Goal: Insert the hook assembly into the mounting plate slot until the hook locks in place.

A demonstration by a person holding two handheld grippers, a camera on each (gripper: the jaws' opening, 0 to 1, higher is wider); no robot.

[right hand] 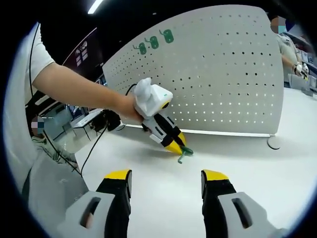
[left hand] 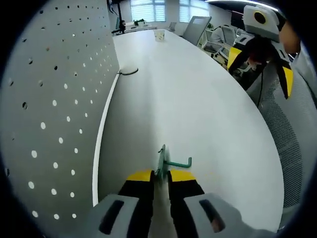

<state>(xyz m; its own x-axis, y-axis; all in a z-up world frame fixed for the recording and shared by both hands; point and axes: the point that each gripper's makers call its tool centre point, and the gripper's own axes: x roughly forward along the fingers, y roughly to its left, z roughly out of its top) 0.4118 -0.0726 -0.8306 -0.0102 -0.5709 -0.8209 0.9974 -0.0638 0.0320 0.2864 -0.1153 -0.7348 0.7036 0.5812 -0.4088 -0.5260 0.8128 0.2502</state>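
Observation:
A green hook assembly [left hand: 171, 162] with a flat plate and a bent wire arm is pinched between the yellow tips of my left gripper [left hand: 161, 174], low over the white table [left hand: 198, 109]. The grey perforated mounting plate [left hand: 49, 99] stands upright on the left, a short way from the hook. In the right gripper view a hand holds the left gripper [right hand: 177, 145] with the hook [right hand: 184, 152] touching or just above the table in front of the plate [right hand: 213, 74]. My right gripper [right hand: 166, 176] is open and holds nothing; it also hangs at the upper right [left hand: 261, 69].
Three green hooks [right hand: 153, 42] sit near the plate's top edge. A cup [left hand: 159, 34] stands far down the table and a black cable [left hand: 129, 73] lies by the plate's foot. A mesh chair [left hand: 287, 144] borders the table's right edge. A round disc [right hand: 273, 143] lies on the table.

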